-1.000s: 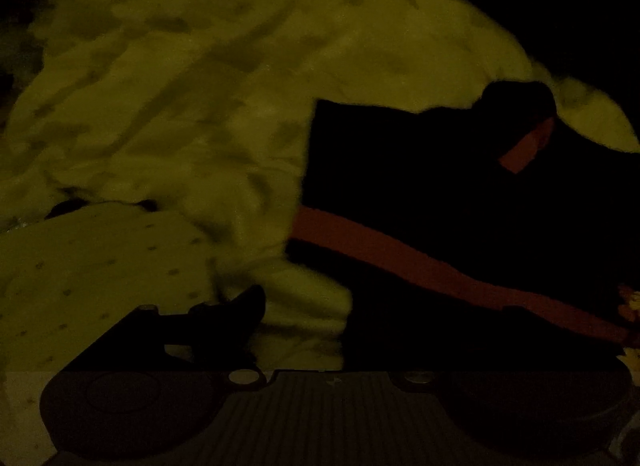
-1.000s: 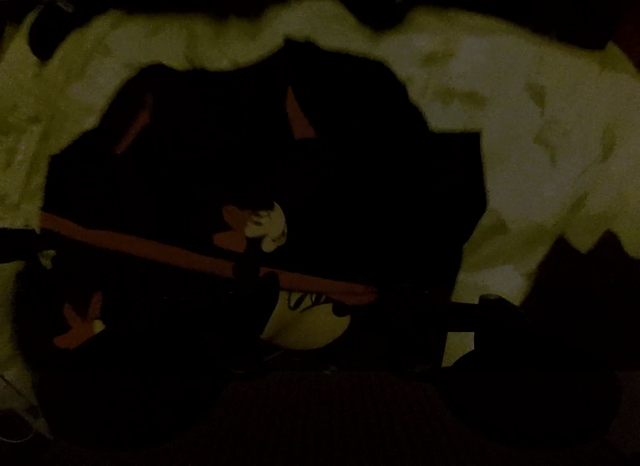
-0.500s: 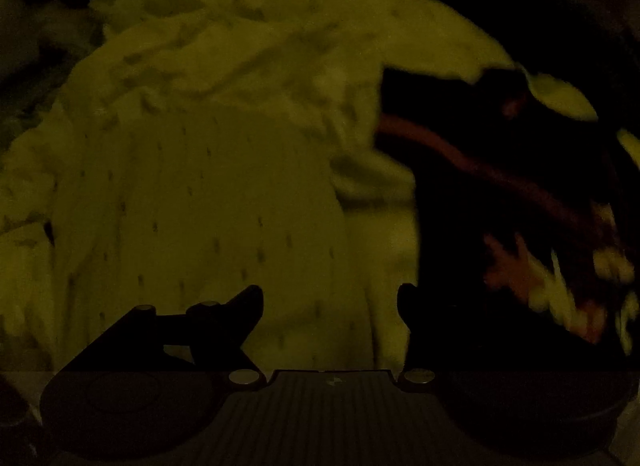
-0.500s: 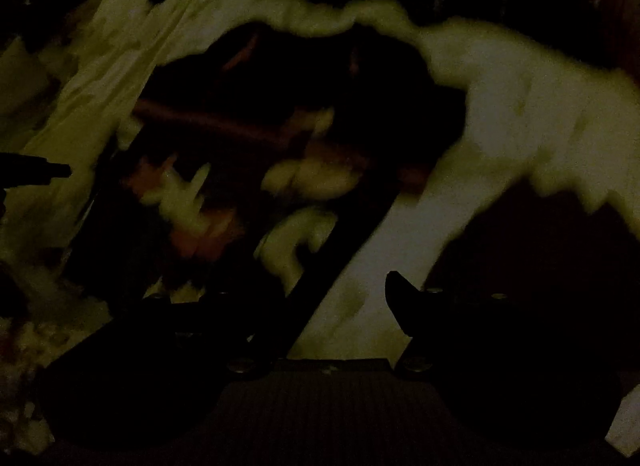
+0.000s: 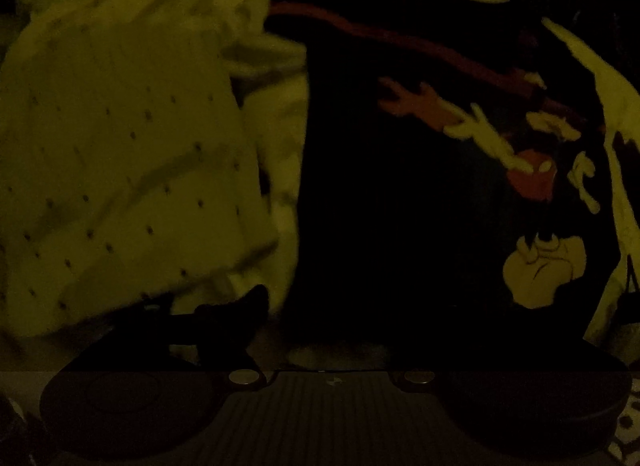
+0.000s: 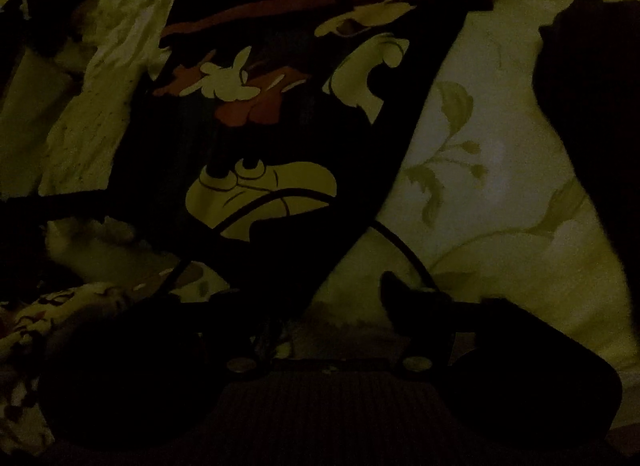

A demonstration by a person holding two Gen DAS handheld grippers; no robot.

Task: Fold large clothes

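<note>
The black printed shirt [image 5: 400, 193] lies at twelve to one o'clock from the left gripper [image 5: 332, 306], whose jaws stand apart.

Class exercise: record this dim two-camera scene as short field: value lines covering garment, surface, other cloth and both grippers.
garment: dark printed garment with red stripe and cartoon print
surface: pale floral bedsheet
other cloth: pale dotted cloth, left of the garment
left gripper: open, right finger lost against the garment
right gripper: open, over the garment's edge
lighting: very dim

Dim light; pale leaf-patterned bedsheet [image 6: 500, 169] beneath
</note>
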